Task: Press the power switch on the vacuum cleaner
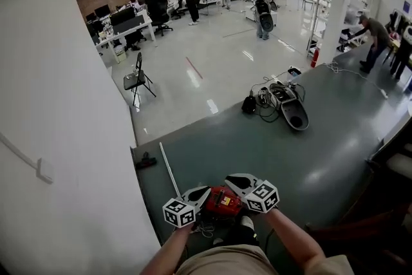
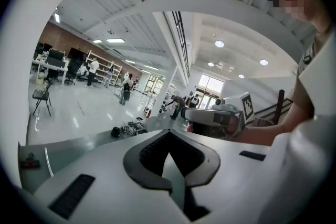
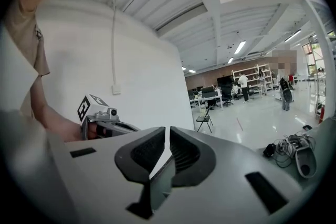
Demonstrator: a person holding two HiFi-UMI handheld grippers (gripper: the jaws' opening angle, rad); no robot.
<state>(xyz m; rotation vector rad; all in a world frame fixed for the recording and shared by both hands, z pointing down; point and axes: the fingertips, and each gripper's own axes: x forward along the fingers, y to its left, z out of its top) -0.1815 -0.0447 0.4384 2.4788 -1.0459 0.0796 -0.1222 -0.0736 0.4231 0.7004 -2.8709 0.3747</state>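
A red machine (image 1: 223,201), apparently the vacuum cleaner, lies low at the near edge of the dark floor, just in front of the person's legs. No switch can be made out on it. My left gripper (image 1: 205,192) hangs over its left side and my right gripper (image 1: 230,180) over its right side; both point forward and upward. In the left gripper view the jaws of the left gripper (image 2: 168,150) meet with nothing between them. The right gripper (image 3: 166,140) also stands shut and empty. Each gripper view shows the other gripper, not the red machine.
A thin white rod (image 1: 169,169) lies on the dark floor left of the grippers. Farther off sit a dark grey floor nozzle (image 1: 295,114), a tangle of cables (image 1: 266,100) and a black bag. A white wall (image 1: 58,106) stands close on the left. People and desks are far behind.
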